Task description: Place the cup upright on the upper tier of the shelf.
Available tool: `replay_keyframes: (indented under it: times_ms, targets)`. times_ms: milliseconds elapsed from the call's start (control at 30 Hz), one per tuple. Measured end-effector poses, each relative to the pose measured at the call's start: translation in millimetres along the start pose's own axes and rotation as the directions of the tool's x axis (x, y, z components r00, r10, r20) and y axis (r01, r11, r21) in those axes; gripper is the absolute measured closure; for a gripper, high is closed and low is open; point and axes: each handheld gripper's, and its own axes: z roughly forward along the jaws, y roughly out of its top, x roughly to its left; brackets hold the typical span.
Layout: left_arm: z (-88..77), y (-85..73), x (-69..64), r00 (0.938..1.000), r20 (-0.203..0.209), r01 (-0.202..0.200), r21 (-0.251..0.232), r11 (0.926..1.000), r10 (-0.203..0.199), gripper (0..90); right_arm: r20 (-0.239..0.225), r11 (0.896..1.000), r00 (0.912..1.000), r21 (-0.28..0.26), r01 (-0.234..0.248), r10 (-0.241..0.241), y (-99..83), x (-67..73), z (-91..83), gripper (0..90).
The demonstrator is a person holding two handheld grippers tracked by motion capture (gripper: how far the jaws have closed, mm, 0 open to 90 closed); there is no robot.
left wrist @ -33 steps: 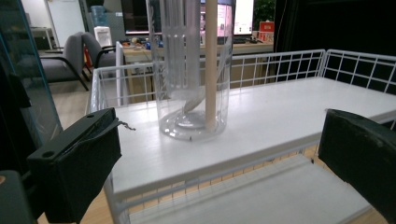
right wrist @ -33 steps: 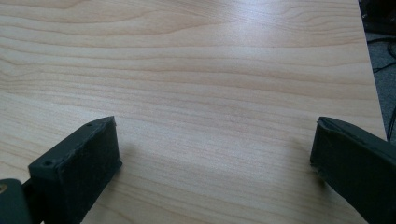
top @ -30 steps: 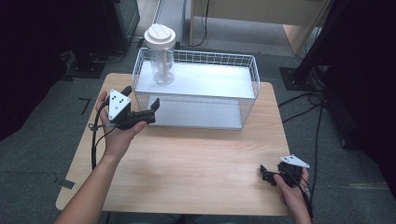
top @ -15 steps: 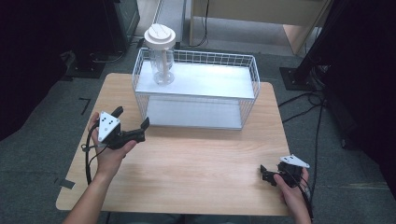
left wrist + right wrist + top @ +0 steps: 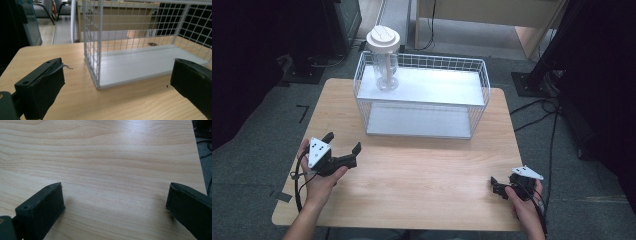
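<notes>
Wire basket well ahead, left gripper jaws apart, right gripper apparently apart, low

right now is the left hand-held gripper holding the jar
No: the left hand-held gripper is open over the bare table, while the jar stands far off in the wire basket.

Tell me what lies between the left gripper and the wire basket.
Only bare wooden table between left gripper and wire basket, seen from the high view.
</notes>
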Motion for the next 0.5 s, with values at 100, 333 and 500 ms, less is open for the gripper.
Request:
replay_keyframes:
  times_ms: [100,333,500]
  targets:
    - [-5.3,-10.0,5.4,0.9998,-0.007,0.017,0.021,0.9996,-0.016,0.0,0.0,1.0,1.0,0.002,0.001,-0.001,0.1,-0.1,-0.2,1.1]
    - [-15.1,-31.8,17.1,0.9988,-0.035,0.036,0.066,0.9972,-0.034,0.0,0.004,1.0,1.0,0.002,-0.002,0.002,0.2,0.3,0.0,1.1]
    - [-21.2,-41.0,23.1,0.9979,-0.057,0.036,0.09,0.9953,-0.031,0.0,0.005,1.0,1.0,0.002,-0.003,0.003,0.3,0.5,0.1,1.1]
